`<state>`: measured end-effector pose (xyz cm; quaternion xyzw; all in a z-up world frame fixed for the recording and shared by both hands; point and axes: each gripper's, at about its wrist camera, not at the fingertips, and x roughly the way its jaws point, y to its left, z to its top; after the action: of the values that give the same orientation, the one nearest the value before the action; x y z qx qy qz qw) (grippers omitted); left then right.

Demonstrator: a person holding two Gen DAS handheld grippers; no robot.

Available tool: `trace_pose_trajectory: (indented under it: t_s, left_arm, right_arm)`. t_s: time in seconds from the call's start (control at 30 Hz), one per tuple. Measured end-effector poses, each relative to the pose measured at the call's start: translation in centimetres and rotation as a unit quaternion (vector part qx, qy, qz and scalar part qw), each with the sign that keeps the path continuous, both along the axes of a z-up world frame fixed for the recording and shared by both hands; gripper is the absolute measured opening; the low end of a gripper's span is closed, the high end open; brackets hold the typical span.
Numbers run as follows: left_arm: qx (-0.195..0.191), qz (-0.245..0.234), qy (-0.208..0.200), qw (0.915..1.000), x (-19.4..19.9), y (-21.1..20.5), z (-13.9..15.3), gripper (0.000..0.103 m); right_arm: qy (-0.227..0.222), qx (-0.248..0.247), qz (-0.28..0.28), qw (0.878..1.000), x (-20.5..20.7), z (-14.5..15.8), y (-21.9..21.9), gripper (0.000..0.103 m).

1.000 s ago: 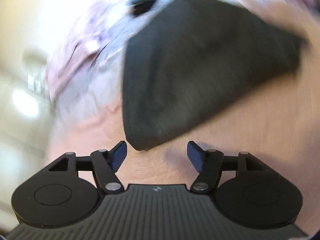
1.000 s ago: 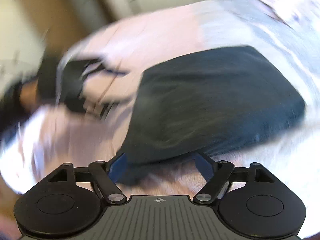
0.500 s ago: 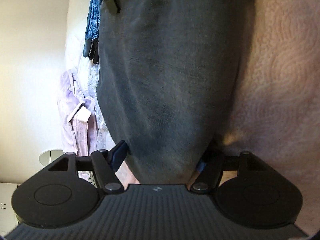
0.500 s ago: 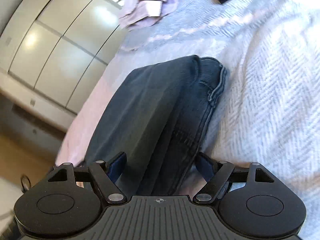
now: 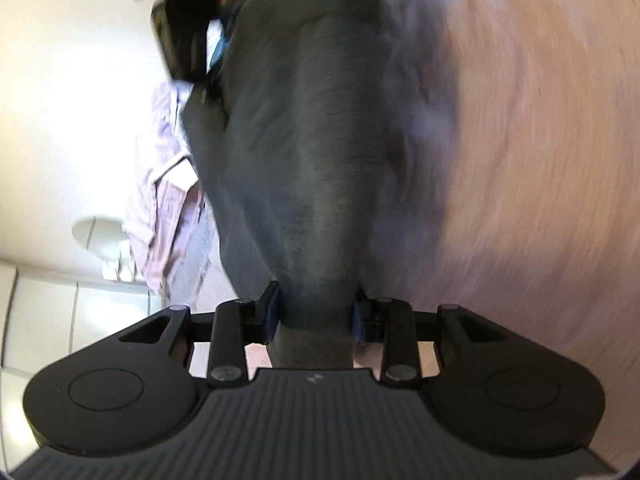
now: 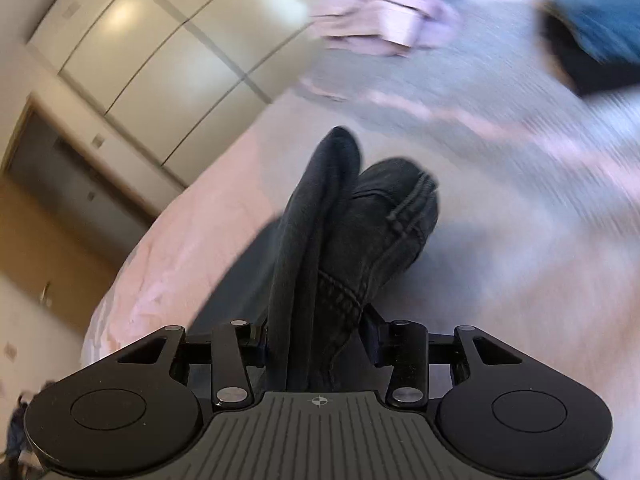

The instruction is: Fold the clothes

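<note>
Bed (image 6: 540,280) is covered by a pale pink quilted spread, with a grey-lilac herringbone blanket (image 6: 520,92) laid across the far part; it serves as the folding surface. A wardrobe wall (image 6: 160,40) is seen past the bed edge in the right wrist view. Dark grey jeans (image 5: 304,160), the item being folded, are lying lengthwise on the spread and are spanned end to end by the two tools. One end is bunched into the left gripper (image 5: 316,312): its jaws are closing, with blue pads seen against both sides of the cloth, so the fabric is being grasped. The other end, with stitched seams and doubled layers showing, is gathered in the right gripper (image 6: 316,340); those jaws are closing too, denim filling the gap and pressed on both sides. Both ends are probably pinched at once so the length can be lifted taut and laid over itself without twisting. The thick seam stack on the right is likely stiffer and less prone to slipping than the plain cloth on the left. A lilac garment (image 6: 380,12) and a dark blue item (image 6: 592,32) are left further up the bed, well apart from the jeans, presumably waiting or already done; which cannot be told. Both views are motion-blurred, so fine detail is lost.
</note>
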<state>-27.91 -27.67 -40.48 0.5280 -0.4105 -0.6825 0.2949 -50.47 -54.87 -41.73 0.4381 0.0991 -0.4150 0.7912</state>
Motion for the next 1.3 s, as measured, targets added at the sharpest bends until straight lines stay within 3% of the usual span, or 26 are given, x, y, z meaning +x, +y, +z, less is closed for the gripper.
trace_pose_trajectory:
  t_s: [0.13, 0.2, 0.3, 0.37, 0.43, 0.47, 0.53, 0.57, 0.67, 0.7, 0.73, 0.77, 0.8, 0.83, 0.87, 1.0, 1.03, 1.07, 1.13, 1.23, 1.3]
  left_arm:
    - [0.009, 0.031, 0.000, 0.9995, -2.3, 1.0, -0.4, 0.031]
    - [0.008, 0.035, -0.005, 0.9993, -2.5, 1.7, -0.9, 0.032]
    - [-0.002, 0.037, -0.005, 0.9993, -3.0, 1.9, -0.9, 0.033]
    - [-0.009, 0.033, -0.006, 0.9994, -3.6, 2.0, -0.7, 0.039]
    - [-0.016, 0.025, -0.011, 0.9995, -4.4, 2.0, -0.9, 0.041]
    - [-0.020, 0.020, -0.015, 0.9995, -4.7, 1.9, -1.1, 0.041]
    - [-0.015, 0.026, -0.014, 0.9995, -5.0, 1.6, -1.4, 0.040]
    - [-0.010, 0.031, -0.012, 0.9994, -5.2, 1.3, -1.5, 0.034]
    - [0.008, 0.044, -0.003, 0.9990, -4.9, 0.9, -1.3, 0.032]
    - [0.010, 0.046, 0.000, 0.9989, -4.7, 0.9, -1.2, 0.032]
    - [0.011, 0.046, 0.002, 0.9989, -4.6, 1.0, -1.3, 0.031]
    - [0.013, 0.046, 0.004, 0.9988, -4.5, 1.1, -1.4, 0.030]
    - [0.014, 0.045, 0.007, 0.9989, -4.2, 1.2, -1.4, 0.030]
    - [0.015, 0.044, 0.010, 0.9988, -4.0, 1.3, -1.3, 0.029]
    - [0.015, 0.045, 0.014, 0.9988, -3.8, 1.3, -1.2, 0.029]
    - [0.014, 0.045, 0.025, 0.9986, -3.9, 1.2, -1.1, 0.029]
    - [0.014, 0.047, 0.024, 0.9985, -4.0, 1.1, -1.2, 0.029]
    - [0.014, 0.050, 0.027, 0.9983, -3.9, 1.4, -1.1, 0.028]
    - [0.015, 0.057, 0.029, 0.9978, -3.6, 1.5, -0.8, 0.029]
    - [0.009, 0.051, 0.024, 0.9984, -3.3, 2.1, -0.6, 0.031]
    - [0.004, 0.047, 0.019, 0.9987, -3.0, 2.4, -0.6, 0.032]
  right_arm:
    - [0.101, -0.017, 0.043, 0.994, 1.9, 0.7, -1.9, 0.051]
    - [0.166, -0.040, 0.058, 0.984, 1.7, 1.1, 0.9, 0.054]
    - [0.253, -0.131, 0.106, 0.953, 1.1, 1.5, 7.4, 0.056]
    - [0.284, -0.189, 0.150, 0.928, 0.4, 1.6, 12.6, 0.057]
    - [0.319, -0.246, 0.192, 0.895, 0.7, 1.3, 17.8, 0.058]
    - [0.348, -0.280, 0.215, 0.868, 1.4, 0.9, 20.7, 0.058]
    - [0.411, -0.348, 0.252, 0.804, 3.3, -1.2, 25.6, 0.058]
    - [0.436, -0.374, 0.270, 0.773, 4.4, -2.4, 27.5, 0.058]
    - [0.509, -0.411, 0.280, 0.703, 7.4, -6.3, 29.3, 0.057]
    - [0.520, -0.404, 0.284, 0.698, 8.3, -7.2, 28.7, 0.057]
    - [0.529, -0.393, 0.289, 0.695, 9.1, -8.0, 28.0, 0.044]
    - [0.553, -0.389, 0.285, 0.680, 9.8, -9.0, 27.6, 0.032]
    - [0.572, -0.395, 0.290, 0.658, 9.9, -9.8, 27.4, 0.032]
    - [0.583, -0.400, 0.293, 0.644, 9.6, -10.3, 27.6, 0.027]
    - [0.588, -0.396, 0.290, 0.643, 8.7, -10.4, 27.5, 0.022]
    - [0.608, -0.370, 0.277, 0.645, 5.0, -10.6, 26.8, 0.021]
    - [0.611, -0.356, 0.274, 0.652, 4.7, -10.7, 26.7, 0.011]
    - [0.613, -0.340, 0.272, 0.660, 4.5, -10.8, 26.5, 0.010]
    - [0.615, -0.315, 0.264, 0.673, 4.0, -10.7, 26.6, 0.010]
    - [0.606, -0.329, 0.249, 0.680, 3.4, -9.5, 28.4, 0.011]
    - [0.594, -0.353, 0.240, 0.681, 3.9, -8.5, 29.7, 0.021]
